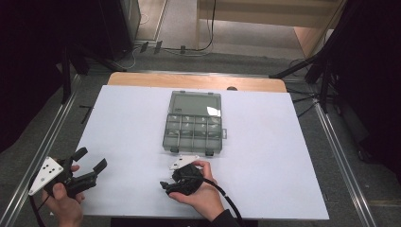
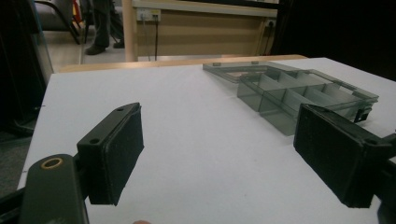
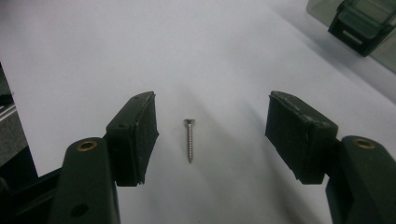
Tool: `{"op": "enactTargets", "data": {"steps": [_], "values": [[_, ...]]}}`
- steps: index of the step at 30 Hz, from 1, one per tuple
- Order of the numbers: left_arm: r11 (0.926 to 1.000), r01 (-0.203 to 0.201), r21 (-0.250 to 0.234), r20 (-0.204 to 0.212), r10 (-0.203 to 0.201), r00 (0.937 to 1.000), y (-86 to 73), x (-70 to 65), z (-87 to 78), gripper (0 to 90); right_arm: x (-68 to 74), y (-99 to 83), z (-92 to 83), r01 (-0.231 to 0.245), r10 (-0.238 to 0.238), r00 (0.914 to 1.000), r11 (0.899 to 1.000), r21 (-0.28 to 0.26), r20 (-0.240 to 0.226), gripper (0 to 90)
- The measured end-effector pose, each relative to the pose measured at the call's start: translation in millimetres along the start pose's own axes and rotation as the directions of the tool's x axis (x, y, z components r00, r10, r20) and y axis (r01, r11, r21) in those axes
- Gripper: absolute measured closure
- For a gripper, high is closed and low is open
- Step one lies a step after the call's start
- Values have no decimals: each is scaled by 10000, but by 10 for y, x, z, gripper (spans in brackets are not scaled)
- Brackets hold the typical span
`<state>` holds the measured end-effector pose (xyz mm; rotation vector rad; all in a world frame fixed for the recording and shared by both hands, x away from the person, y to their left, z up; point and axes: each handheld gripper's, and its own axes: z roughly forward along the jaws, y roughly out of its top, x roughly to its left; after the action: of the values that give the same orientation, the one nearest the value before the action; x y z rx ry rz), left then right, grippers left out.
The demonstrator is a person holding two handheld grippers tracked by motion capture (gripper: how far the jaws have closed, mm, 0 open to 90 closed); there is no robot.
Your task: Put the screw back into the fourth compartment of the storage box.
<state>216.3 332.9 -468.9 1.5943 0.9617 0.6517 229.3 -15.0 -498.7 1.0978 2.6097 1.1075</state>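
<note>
Right tongs [image 3: 212, 133] low near counter [image 1: 283, 156] front edge, pointing left, jaws apart around screw [image 3: 189, 140], not touching. Left tongs [image 2: 219, 154] at front-left corner, wide apart, nothing between.

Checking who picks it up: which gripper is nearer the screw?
Right. The right gripper has the screw lying untouched between its open pads; the left gripper hovers at the table's left edge.

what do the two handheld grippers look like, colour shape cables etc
Both the left gripper and the right gripper are black, each topped by a pale three-cornered plate. The jaws end in flat rectangular pads with brass-coloured pivots. A black cable trails from the right one.
</note>
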Motion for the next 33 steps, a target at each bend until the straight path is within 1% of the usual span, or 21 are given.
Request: {"op": "enactTargets", "data": {"steps": [3, 7, 9, 10, 11, 13, 14, 15, 16, 17, 19, 21, 22, 25, 26, 27, 29, 30, 31, 33], "values": [[10000, 31, -7, -110, -31, 9999, 0, 2, 4, 162, 23, -19, 22, 81, -82, 9999, 9999, 89, 121, 382], [9999, 130, -92, -191, -132, 9997, 1, -2, 7, 162, 52, -33, 38, 188, -193, 9995, 9996, 209, 269, 449], [9999, 125, -93, -160, -126, 9998, 2, -3, 9, 161, 70, -40, 49, 276, -286, 9990, 9993, 256, 356, 478], [9999, 125, -93, -160, -126, 9998, 2, -3, 9, 161, 70, -40, 49, 276, -286, 9990, 9993, 256, 356, 478], [9998, 138, -119, -189, -140, 9997, 5, -9, 9, 161, 83, -48, 48, 411, -424, 9979, 9988, 278, 496, 515], [9999, 104, -115, -194, -106, 9998, 7, -14, 12, 161, 91, -56, 45, 511, -526, 9970, 9983, 272, 573, 549], [9999, 104, -115, -194, -106, 9998, 7, -14, 12, 161, 91, -56, 45, 511, -526, 9970, 9983, 272, 573, 549], [9999, 103, -91, -209, -105, 9997, 7, -17, 16, 161, 110, -68, 43, 585, -602, 9958, 9979, 269, 684, 587], [9999, 103, -91, -209, -105, 9997, 7, -17, 16, 161, 115, -73, 42, 666, -684, 9950, 9974, 270, 726, 594], [9999, 107, -58, 239, -105, 9997, 5, -4, 22, 162, 127, -81, 43, 720, -738, 9941, 9971, 258, 793, 605], [10000, 80, 25, 309, -81, 9995, 3, -5, 32, 162, 152, -90, 43, 729, -748, 9929, 9971, 238, 927, 626], [10000, 81, 21, 333, -82, 9994, 3, -5, 35, 162, 167, -99, 39, 907, -931, 9908, 9955, 278, 981, 648], [10000, 50, 64, 230, -51, 9997, 2, -5, 35, 162, 174, -102, 38, 927, -950, 9901, 9953, 269, 1031, 658], [9999, 162, 42, 120, -162, 9998, -2, 6, 30, 162, 191, -113, 37, 960, -981, 9901, 9951, 249, 1001, 700], [9999, 145, 78, 89, -146, 9999, -2, 12, 29, 162, 191, -113, 36, 985, -1005, 9900, 9948, 253, 990, 725], [9998, 149, 99, 17, -149, 9999, -4, 13, 28, 162, 190, -113, 35, 971, -990, 9908, 9950, 246, 923, 764], [9998, 195, 81, 41, -196, 9998, -6, 14, 26, 162, 174, -111, 35, 951, -967, 9922, 9952, 236, 792, 833], [9999, 147, 89, 18, -147, 9999, -5, 13, 25, 162, 171, -110, 34, 848, -862, 9935, 9961, 226, 737, 871], [9999, 136, 94, 11, -136, 9999, -6, 10, 27, 162, 161, -109, 37, 843, -855, 9942, 9962, 209, 659, 887], [9999, 124, 119, 51, -125, 9999, -9, 2, 33, 162, 153, -106, 35, 691, -701, 9959, 9974, 205, 565, 893]]}}
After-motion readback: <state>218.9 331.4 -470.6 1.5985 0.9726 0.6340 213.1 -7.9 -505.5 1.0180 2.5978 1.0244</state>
